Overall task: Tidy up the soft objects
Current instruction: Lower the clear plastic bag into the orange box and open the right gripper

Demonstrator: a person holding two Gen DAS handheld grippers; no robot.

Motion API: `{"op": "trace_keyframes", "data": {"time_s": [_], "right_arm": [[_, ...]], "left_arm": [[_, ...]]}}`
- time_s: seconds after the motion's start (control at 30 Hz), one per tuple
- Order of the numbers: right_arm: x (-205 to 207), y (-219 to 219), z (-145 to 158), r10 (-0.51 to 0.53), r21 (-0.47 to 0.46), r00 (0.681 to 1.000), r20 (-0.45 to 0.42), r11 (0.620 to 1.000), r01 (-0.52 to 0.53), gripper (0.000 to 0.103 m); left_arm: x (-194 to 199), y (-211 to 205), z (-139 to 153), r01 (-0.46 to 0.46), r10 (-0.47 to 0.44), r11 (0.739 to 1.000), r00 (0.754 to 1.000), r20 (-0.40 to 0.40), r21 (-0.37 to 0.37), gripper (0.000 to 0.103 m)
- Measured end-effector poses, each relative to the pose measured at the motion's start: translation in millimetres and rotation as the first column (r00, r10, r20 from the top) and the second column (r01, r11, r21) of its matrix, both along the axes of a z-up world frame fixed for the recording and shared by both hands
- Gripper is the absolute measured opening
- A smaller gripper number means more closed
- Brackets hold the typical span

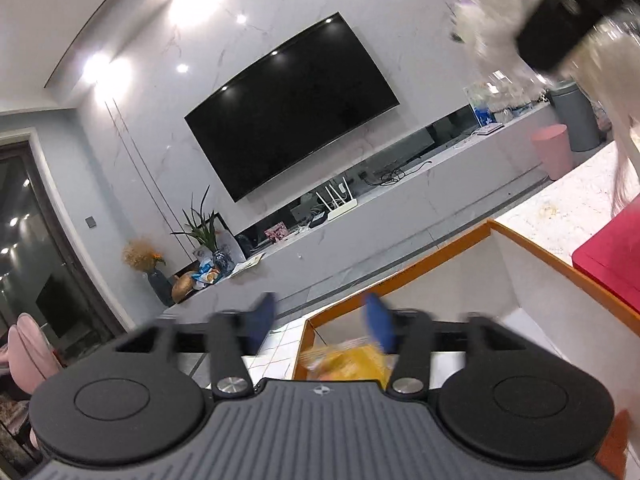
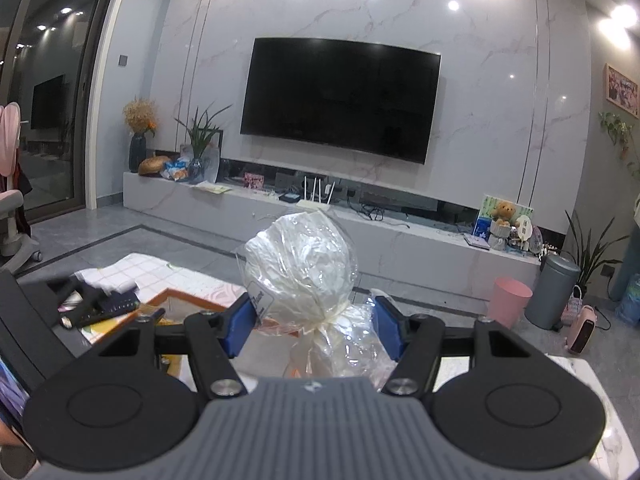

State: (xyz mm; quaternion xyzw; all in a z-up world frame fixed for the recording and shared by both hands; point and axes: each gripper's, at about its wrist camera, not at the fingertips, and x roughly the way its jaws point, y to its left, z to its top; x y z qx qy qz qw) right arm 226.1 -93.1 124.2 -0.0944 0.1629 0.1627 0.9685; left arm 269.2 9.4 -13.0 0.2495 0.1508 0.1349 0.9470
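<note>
My left gripper (image 1: 320, 312) stands open over a white box with an orange rim (image 1: 400, 276). Low between its blue fingers a blurred yellow soft thing (image 1: 352, 364) lies inside the box, and the pads do not press on it. My right gripper (image 2: 316, 316) is shut on a white soft ball wrapped in clear cellophane (image 2: 300, 264), tied with a cream ribbon and held up in the air. In the left wrist view that bundle (image 1: 492, 8) and the right gripper's black body (image 1: 560, 20) show blurred at the top right. The box rim (image 2: 192, 300) appears below and left of the bundle.
A red flat thing (image 1: 608, 264) lies right of the box on the pale tabletop (image 1: 560, 208). A checked cloth (image 2: 136, 268) covers the table's far left. On the floor beyond stand a pink bin (image 2: 510, 300), a grey bin (image 2: 554, 292) and a small heater (image 2: 584, 328).
</note>
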Motion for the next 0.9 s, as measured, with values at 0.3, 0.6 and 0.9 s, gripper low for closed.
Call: {"op": "trace_keyframes", "data": {"time_s": [0.3,0.6,0.9], "right_arm": [[0,-8,1,-0.031,0.026,0.999,-0.038,0.999,0.032,0.063],[-3,4,44,0.029,0.147,1.000,-0.004,0.989,-0.028,0.063],[4,47,72,0.091,0.101,0.995,0.043,0.990,-0.095,0.063]], "left_arm": [[-8,27,22,0.007,-0.002,0.979,1.000,0.027,-0.202,0.089],[-29,79,44,0.011,-0.001,0.875,1.000,0.021,-0.484,0.089],[-41,126,52,-0.078,0.099,0.811,0.995,0.004,-0.580,0.090]]}}
